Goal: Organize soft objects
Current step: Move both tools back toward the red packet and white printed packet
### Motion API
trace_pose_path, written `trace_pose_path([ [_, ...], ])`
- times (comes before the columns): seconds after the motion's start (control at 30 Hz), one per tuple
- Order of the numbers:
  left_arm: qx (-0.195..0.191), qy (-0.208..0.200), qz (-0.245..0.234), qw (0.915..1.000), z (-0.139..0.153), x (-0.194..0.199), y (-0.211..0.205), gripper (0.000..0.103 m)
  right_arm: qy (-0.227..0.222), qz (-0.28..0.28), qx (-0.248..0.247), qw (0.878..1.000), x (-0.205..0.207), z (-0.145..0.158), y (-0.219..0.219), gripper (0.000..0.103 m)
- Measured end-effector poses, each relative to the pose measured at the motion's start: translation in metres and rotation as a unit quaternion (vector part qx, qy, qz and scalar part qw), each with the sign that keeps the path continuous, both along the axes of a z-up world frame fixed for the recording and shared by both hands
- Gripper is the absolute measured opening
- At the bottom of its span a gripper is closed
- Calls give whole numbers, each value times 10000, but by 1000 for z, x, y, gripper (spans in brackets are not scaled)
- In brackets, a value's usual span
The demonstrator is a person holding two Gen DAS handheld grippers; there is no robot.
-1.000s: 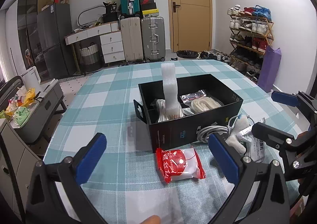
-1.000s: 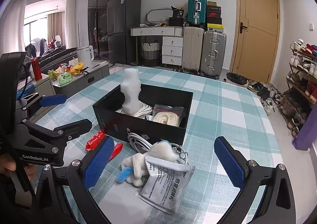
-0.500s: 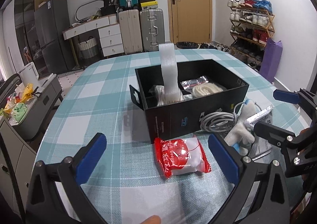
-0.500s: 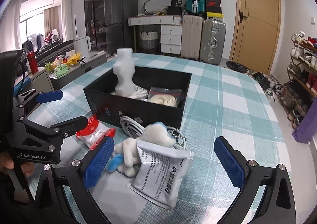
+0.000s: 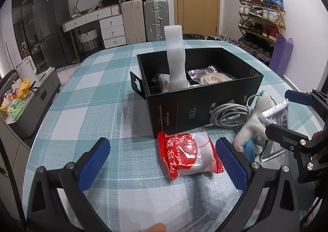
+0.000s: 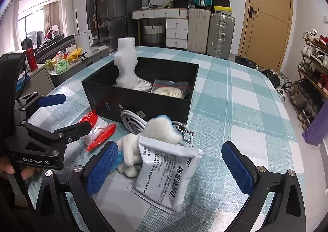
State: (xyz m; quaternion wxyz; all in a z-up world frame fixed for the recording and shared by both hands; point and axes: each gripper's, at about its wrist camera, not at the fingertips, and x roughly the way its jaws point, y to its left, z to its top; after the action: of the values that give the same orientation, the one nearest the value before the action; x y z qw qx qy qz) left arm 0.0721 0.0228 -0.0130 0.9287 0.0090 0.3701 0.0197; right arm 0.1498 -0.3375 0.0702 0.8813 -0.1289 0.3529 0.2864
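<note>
A black box (image 5: 205, 106) (image 6: 143, 104) on the checked table holds a white foam roll (image 5: 175, 55) (image 6: 126, 63), white cord and a bagged rope coil (image 5: 213, 77). In front of it lie a red-and-white balloon packet (image 5: 188, 155) (image 6: 98, 129), a grey cable coil (image 5: 229, 114), a white plush toy (image 5: 251, 129) (image 6: 157, 131) and a silver sachet (image 6: 166, 176). My left gripper (image 5: 162, 162) is open, low over the table, with the packet just ahead between its fingers. My right gripper (image 6: 166, 168) is open around the sachet and the plush toy.
The table's left edge drops toward a grey cabinet (image 5: 26, 109) with clutter on it. A shoe rack (image 5: 260, 24) and a purple bag (image 5: 280, 55) stand to the right. Suitcases (image 5: 143, 20) and a door (image 5: 196, 0) are behind the table.
Both grippers have come down and forward toward the items in front of the box. The packet, plush toy and sachet look larger and nearer; nothing has been picked up.
</note>
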Motion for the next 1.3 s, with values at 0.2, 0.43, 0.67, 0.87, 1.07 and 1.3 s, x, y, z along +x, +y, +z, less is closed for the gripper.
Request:
trace_pose_path([
  [0.2,21,162,-33,9999,-4,5,-1,103,200,-20,-48,9998,6,-5,-5,103],
  [0.43,-2,326,-39,9995,-9,9,0,103,509,4,-62,9987,12,-14,-10,103],
  [0.67,-41,393,-82,9992,-12,12,0,103,644,33,-72,9979,12,-15,-15,103],
  [0.87,-41,424,-93,9990,-13,14,1,103,760,106,-191,9969,9,-19,-14,103],
  [1.07,-35,483,-107,9988,-15,15,1,103,766,150,-273,9966,8,-21,-16,101],
  [1.3,-10,515,-132,9986,-16,15,1,103,796,158,-287,9963,7,-21,-17,91],
])
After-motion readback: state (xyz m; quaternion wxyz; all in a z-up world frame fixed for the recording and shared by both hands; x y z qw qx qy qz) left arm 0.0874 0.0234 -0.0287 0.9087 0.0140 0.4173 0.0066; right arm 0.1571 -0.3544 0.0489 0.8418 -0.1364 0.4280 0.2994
